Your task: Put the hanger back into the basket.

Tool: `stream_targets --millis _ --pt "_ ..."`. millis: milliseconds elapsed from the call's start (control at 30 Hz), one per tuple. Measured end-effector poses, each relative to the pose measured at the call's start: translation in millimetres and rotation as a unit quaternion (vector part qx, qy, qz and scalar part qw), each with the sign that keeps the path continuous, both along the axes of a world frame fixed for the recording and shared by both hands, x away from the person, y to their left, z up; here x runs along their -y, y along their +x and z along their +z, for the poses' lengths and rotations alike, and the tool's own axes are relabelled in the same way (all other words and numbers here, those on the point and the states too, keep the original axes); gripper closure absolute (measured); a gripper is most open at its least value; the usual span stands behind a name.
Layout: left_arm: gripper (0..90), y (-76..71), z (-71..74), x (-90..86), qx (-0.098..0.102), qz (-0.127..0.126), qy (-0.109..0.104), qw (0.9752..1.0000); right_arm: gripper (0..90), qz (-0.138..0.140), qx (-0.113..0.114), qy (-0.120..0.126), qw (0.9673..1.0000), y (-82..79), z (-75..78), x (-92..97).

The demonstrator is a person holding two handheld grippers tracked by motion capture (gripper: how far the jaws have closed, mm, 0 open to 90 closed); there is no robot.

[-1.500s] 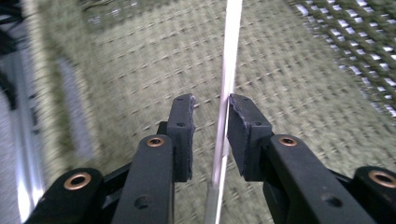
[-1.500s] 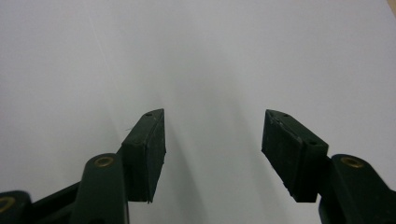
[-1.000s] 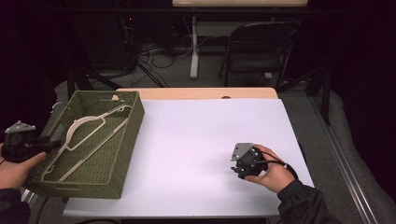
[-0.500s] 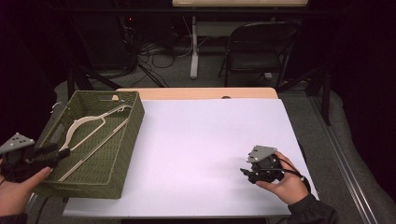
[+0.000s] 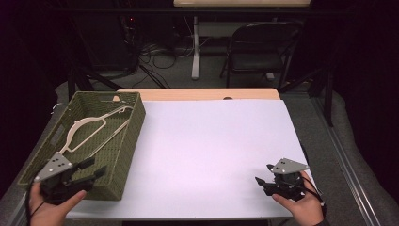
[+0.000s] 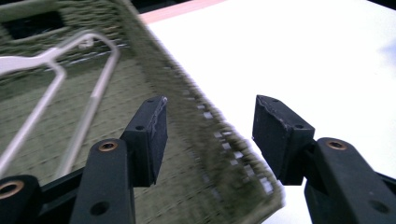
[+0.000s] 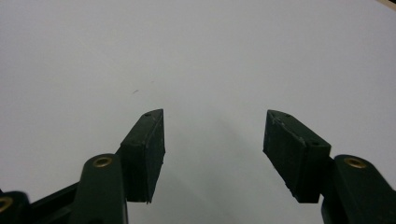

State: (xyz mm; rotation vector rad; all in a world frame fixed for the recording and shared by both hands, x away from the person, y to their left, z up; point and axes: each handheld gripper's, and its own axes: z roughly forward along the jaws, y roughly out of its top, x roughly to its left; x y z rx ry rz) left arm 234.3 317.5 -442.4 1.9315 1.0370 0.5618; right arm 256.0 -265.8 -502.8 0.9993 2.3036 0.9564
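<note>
A green woven basket [image 5: 126, 141] stands on the left of the white table [image 5: 211, 141], with a white clothes hanger [image 5: 89, 126] lying inside it. My left gripper [image 5: 94, 168] hovers at the basket's near corner, pointing right. In the left gripper view the basket's rim [image 6: 219, 140] runs between and below the open jaws, and the hanger [image 6: 95, 86] lies to their left. The left gripper [image 6: 210, 123] has just been opening, and its pads grip nothing. My right gripper [image 5: 264, 173] is held at the table's near right, open over bare table [image 7: 187, 56]. Nothing sits inside the right gripper [image 7: 215, 135].
A strip of wooden tabletop [image 5: 197, 94] shows beyond the white sheet. A folding chair [image 5: 259, 47], a table leg and cables stand on the floor behind. The table's near edge is close under both hands.
My left hand has moved right and nearer, from beside the basket's left wall to its near corner. My right hand has drawn back toward the table's near right corner.
</note>
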Motion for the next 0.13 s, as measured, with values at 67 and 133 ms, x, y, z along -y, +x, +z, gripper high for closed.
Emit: stream_targets --millis 67,133 --pt "42.9 1.7 -5.2 10.2 -0.001 -0.011 0.0 0.9999 37.7 -0.006 0.002 0.007 1.0 -5.6 -3.5 3.8" --pt "42.1 3.1 -7.8 18.8 -0.004 -0.025 0.005 0.9997 37.3 -0.007 0.006 0.01 0.9999 -6.9 -4.8 4.9"
